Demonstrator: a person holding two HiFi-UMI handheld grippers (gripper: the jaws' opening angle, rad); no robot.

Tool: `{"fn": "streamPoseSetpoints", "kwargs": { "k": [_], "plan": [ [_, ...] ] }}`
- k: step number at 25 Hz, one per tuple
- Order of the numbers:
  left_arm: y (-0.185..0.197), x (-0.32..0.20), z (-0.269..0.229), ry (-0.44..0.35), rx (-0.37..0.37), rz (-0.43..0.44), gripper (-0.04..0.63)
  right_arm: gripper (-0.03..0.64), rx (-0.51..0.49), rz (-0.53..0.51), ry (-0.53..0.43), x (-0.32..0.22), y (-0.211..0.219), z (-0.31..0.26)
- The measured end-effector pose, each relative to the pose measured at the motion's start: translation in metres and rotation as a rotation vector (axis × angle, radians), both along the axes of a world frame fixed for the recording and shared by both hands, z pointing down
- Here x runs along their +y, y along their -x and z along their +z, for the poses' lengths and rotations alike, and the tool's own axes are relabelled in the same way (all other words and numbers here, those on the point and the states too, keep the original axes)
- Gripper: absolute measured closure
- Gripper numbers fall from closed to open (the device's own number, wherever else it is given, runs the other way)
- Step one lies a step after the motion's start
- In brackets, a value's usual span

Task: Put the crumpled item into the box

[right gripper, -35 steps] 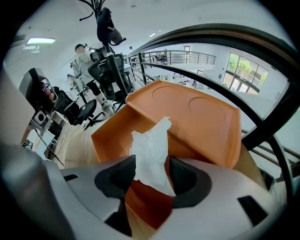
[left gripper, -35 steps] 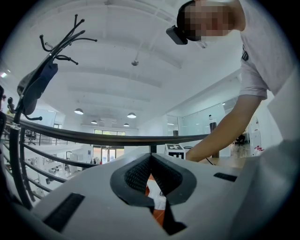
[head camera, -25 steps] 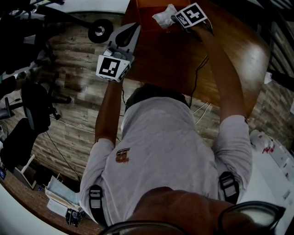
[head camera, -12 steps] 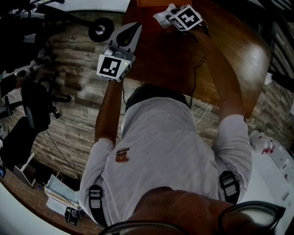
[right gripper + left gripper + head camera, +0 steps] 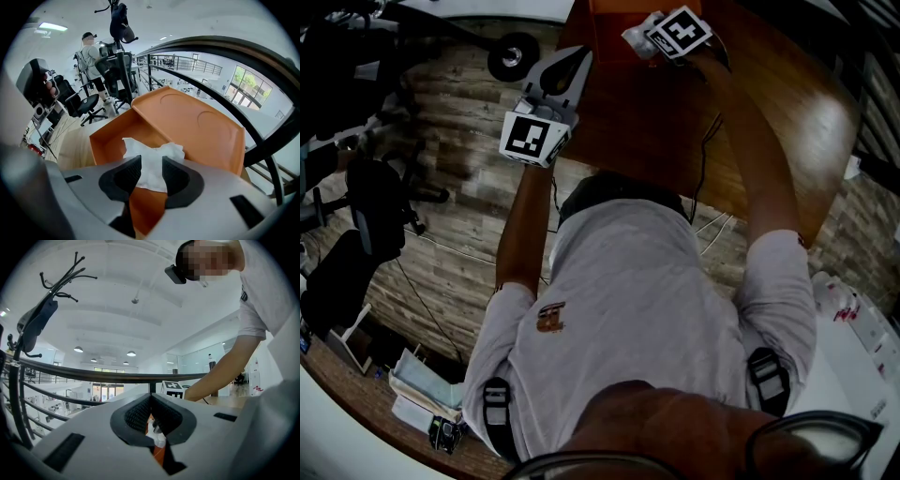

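My right gripper (image 5: 151, 176) is shut on the crumpled white paper (image 5: 152, 161), which bulges out past its pads. It hangs over the open orange box (image 5: 112, 136), whose lid (image 5: 197, 126) stands tilted back behind it. From the head view, the paper (image 5: 639, 33) and right gripper (image 5: 654, 37) sit at the box (image 5: 614, 9) on the far edge of the brown table (image 5: 675, 122). My left gripper (image 5: 567, 70) hovers at the table's left edge, jaws together and empty. Past its closed tips (image 5: 151, 413), a sliver of paper and box shows.
A black cable (image 5: 705, 150) runs over the table's near side toward the person. Office chairs (image 5: 375, 202) and a wheel (image 5: 513, 56) stand on the wooden floor to the left. Another person (image 5: 91, 56) stands far back by chairs. A curved railing (image 5: 220, 51) passes behind the box.
My right gripper has closed on the paper and shifted slightly left and farther away, bringing it over the box. The left gripper has barely moved.
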State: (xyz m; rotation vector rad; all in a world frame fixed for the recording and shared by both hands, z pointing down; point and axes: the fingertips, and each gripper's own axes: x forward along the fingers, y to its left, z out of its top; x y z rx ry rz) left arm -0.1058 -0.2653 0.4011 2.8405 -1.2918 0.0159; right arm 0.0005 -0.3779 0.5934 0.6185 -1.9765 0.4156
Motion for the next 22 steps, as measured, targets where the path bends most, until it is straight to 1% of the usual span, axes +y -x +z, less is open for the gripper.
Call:
{"fn": "streamPoseSetpoints", "kwargs": {
  "k": [3,5,7,13,18,22],
  "plan": [
    [-0.002,0.000,0.001,0.002,0.001,0.006,0.576,0.463,0.006,-0.006,0.017,0.002,0.000,0.003],
    [-0.003,0.000,0.001,0.004,0.000,0.010,0.575,0.408,0.024,-0.017,0.046,0.005,-0.001,0.012],
    [-0.004,0.001,0.002,0.005,0.000,0.013,0.575,0.408,0.034,-0.019,0.055,0.007,-0.001,0.020],
    [-0.005,0.001,0.002,0.003,0.003,0.015,0.575,0.408,-0.005,-0.004,0.023,0.008,-0.002,0.013],
    [-0.010,0.002,0.005,-0.006,0.004,0.031,0.575,0.415,-0.065,-0.005,-0.015,0.014,-0.002,-0.003],
    [-0.016,0.001,0.004,-0.012,0.004,0.042,0.575,0.452,-0.165,0.004,-0.075,0.017,-0.002,-0.024]
  ]
}}
